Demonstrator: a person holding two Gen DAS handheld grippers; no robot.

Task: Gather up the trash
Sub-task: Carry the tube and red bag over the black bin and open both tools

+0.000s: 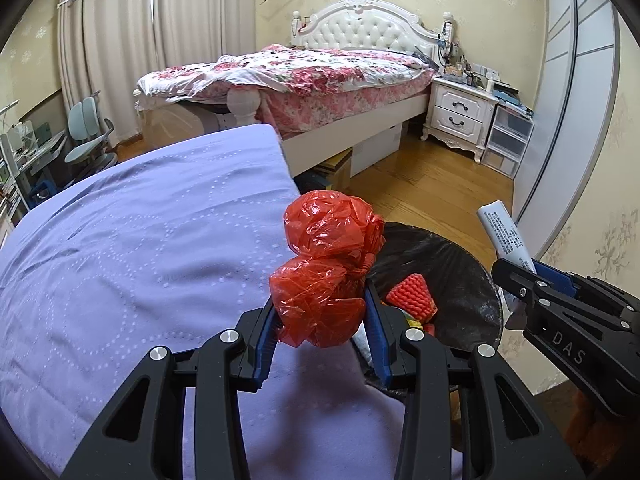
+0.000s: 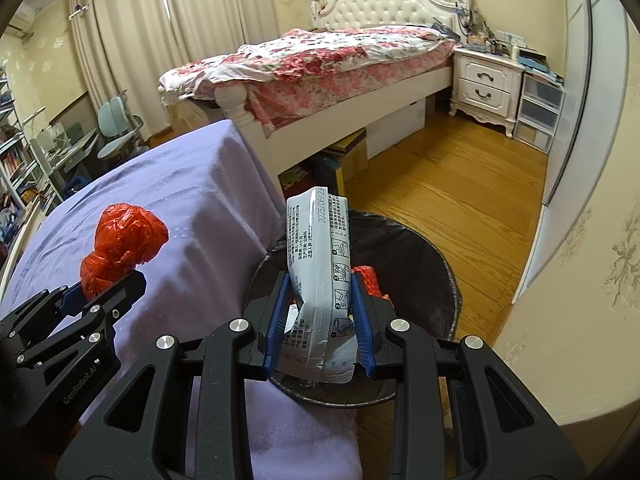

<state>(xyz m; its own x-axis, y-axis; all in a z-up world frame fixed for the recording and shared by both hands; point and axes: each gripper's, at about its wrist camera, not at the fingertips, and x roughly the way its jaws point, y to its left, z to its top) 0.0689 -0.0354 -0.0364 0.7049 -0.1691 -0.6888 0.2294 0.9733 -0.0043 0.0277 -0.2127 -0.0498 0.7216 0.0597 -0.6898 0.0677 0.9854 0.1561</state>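
Note:
My left gripper [image 1: 322,312] is shut on a crumpled red plastic bag [image 1: 328,264] and holds it over the right edge of the purple-covered table [image 1: 140,248], beside the bin. My right gripper [image 2: 320,312] is shut on a white printed packet [image 2: 320,264] and holds it upright above the black-lined trash bin [image 2: 424,264]. The bin [image 1: 452,264] holds a red knobbly item [image 1: 412,292] and other scraps. The right gripper [image 1: 532,276] with the packet [image 1: 504,236] shows in the left wrist view. The left gripper [image 2: 116,280] with the red bag [image 2: 120,244] shows in the right wrist view.
A bed with a floral quilt [image 1: 304,72] stands beyond the table, with boxes [image 1: 340,168] under it. A white nightstand [image 1: 460,116] and plastic drawers [image 1: 508,140] stand at the back right. Wooden floor [image 2: 460,184] lies past the bin. A desk chair [image 1: 88,140] stands at left.

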